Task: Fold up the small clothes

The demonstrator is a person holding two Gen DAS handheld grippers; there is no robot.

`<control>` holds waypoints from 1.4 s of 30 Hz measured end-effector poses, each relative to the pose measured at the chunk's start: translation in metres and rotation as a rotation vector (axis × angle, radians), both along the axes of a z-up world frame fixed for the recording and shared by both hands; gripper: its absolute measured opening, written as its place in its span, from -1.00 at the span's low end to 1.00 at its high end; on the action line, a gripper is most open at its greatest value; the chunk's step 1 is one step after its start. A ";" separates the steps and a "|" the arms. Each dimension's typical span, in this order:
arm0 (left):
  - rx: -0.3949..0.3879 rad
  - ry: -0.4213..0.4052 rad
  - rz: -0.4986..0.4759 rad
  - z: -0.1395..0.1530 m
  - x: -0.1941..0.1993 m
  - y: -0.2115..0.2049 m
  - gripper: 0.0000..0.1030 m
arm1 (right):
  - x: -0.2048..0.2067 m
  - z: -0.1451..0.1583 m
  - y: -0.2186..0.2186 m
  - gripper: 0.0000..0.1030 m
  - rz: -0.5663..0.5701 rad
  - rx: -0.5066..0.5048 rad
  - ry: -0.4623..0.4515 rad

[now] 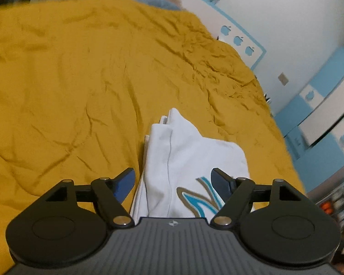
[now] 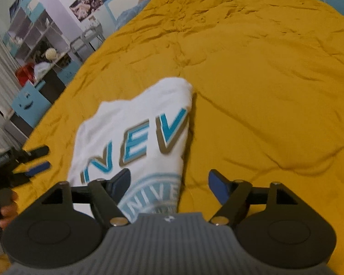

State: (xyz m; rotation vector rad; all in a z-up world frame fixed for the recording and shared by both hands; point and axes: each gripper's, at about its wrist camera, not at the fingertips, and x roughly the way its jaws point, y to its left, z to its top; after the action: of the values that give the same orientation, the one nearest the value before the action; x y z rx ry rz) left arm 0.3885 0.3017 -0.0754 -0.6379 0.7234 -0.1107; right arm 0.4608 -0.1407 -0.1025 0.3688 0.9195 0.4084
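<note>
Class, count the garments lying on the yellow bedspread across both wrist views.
1: a folded white shirt with blue lettering lies on the yellow bedspread, in front of both grippers; the left view shows the same shirt. Others may lie outside the frames.

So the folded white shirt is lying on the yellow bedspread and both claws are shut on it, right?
Not quite. The shirt lies folded on the bedspread, but both wrist views show the left claw and right claw open, gripping nothing.

left gripper (image 1: 173,178): jaws apart | folded white shirt (image 1: 190,160) beneath, contact unclear | yellow bedspread (image 1: 80,80)
</note>
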 end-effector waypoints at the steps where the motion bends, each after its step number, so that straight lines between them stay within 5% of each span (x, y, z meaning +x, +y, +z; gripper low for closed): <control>1: -0.038 0.006 0.011 -0.005 0.005 0.006 0.71 | 0.007 -0.001 -0.001 0.44 -0.007 0.020 0.006; 18: -0.345 0.110 -0.061 -0.091 0.093 0.033 0.73 | 0.112 -0.074 -0.001 0.43 -0.088 0.288 0.159; 22: -0.392 0.103 -0.074 -0.095 0.110 0.030 0.32 | 0.130 -0.083 0.004 0.24 -0.090 0.332 0.173; 28: -0.378 0.132 -0.040 -0.101 0.121 0.020 -0.33 | 0.152 -0.100 0.005 -0.30 -0.141 0.417 0.229; 33: -0.253 0.069 -0.033 -0.071 0.105 0.006 -0.50 | 0.151 -0.085 0.012 -0.76 -0.114 0.397 0.181; 42: 0.025 -0.135 -0.006 0.014 0.041 -0.047 -0.54 | 0.104 0.005 0.022 -0.83 -0.045 0.280 -0.065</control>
State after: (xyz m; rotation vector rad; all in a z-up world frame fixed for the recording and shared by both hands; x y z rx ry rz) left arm 0.4292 0.2547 -0.0611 -0.5985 0.5955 -0.1484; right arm 0.5647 -0.1184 -0.0974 0.6271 0.7901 0.5066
